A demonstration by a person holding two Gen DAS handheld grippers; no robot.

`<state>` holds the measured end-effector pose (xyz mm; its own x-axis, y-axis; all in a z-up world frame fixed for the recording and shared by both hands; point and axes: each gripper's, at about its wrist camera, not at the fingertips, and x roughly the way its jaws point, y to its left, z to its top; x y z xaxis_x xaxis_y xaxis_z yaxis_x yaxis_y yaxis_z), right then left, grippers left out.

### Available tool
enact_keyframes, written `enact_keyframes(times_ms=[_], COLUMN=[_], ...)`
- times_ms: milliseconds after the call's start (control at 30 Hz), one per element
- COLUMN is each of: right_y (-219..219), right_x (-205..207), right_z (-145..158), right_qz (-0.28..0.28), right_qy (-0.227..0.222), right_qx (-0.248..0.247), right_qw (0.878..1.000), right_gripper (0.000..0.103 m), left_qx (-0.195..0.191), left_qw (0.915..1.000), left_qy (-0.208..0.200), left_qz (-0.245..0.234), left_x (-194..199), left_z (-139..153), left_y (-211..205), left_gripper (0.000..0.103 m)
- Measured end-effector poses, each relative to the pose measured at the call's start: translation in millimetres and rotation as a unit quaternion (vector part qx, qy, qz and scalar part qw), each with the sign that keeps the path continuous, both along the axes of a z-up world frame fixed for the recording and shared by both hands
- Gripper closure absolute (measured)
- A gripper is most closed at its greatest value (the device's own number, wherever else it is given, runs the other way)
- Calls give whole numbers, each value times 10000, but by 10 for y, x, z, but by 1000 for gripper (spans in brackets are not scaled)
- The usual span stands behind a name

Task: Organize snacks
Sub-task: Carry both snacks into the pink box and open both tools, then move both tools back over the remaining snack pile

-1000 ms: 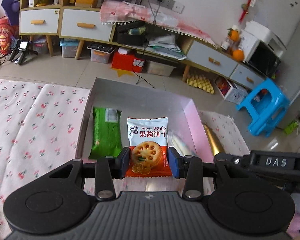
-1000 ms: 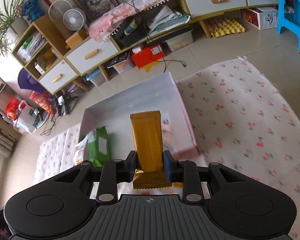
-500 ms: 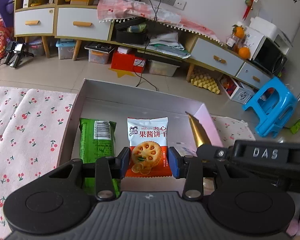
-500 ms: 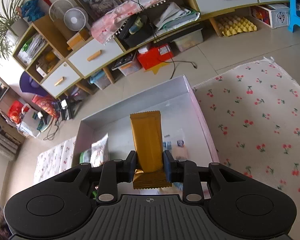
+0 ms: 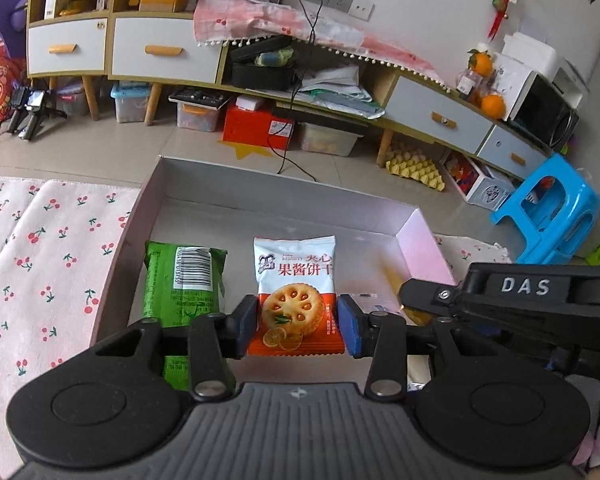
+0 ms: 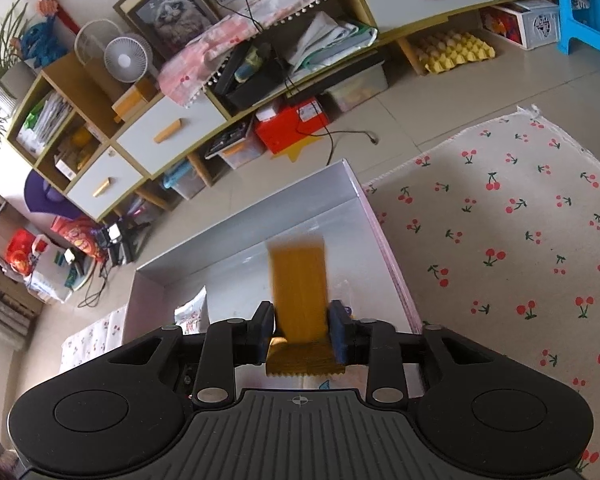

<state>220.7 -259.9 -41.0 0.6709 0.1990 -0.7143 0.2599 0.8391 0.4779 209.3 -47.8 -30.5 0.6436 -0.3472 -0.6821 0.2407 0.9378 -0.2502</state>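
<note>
My left gripper (image 5: pixel 298 326) is shut on a white and orange biscuit packet (image 5: pixel 296 292) and holds it over the shallow grey box (image 5: pixel 284 196). A green snack packet (image 5: pixel 182 288) lies in the box to its left. My right gripper (image 6: pixel 300 334) is shut on a gold snack bar (image 6: pixel 298 284), blurred, over the right part of the same box (image 6: pixel 260 208). The right gripper's black body (image 5: pixel 520 300) shows in the left wrist view. The biscuit packet's edge (image 6: pixel 192 312) shows in the right wrist view.
The box sits on a cherry-print cloth (image 5: pixel 40 248) that also shows right of the box (image 6: pixel 500 240). Beyond are a low cabinet (image 5: pixel 160 52), a red box (image 5: pixel 256 124) and a blue stool (image 5: pixel 552 212) on the floor.
Both grippers have moved in over the box with their packets. The gold bar has come lower, to the right of the biscuit packet.
</note>
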Motion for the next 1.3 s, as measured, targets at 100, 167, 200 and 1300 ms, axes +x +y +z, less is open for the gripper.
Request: enact_keyframes(times_ms=[100,167,200,1300], right_y=[3,0,0,-25], right_x=[8,4,-2,-970], right_z=[24,46,59,673], right_qz=[35,57,64,302], right_qy=[-6,-13,-21,214], right_qx=[-15,-29,-67,-721], right_qw=[10000,10000,10000,9967], right_gripper=[69,64,63,25], left_qx=[46,47,56,1234], left_qw=[10000,10000,10000,9921], left_qy=[-28,-12,-24,-23], left_qz=[38,35,30,-212], left_x=[1,14,11,-699], left_z=[-4,1,8,402], left_y=[9,7,8,175], left_gripper=[54,50,49,5])
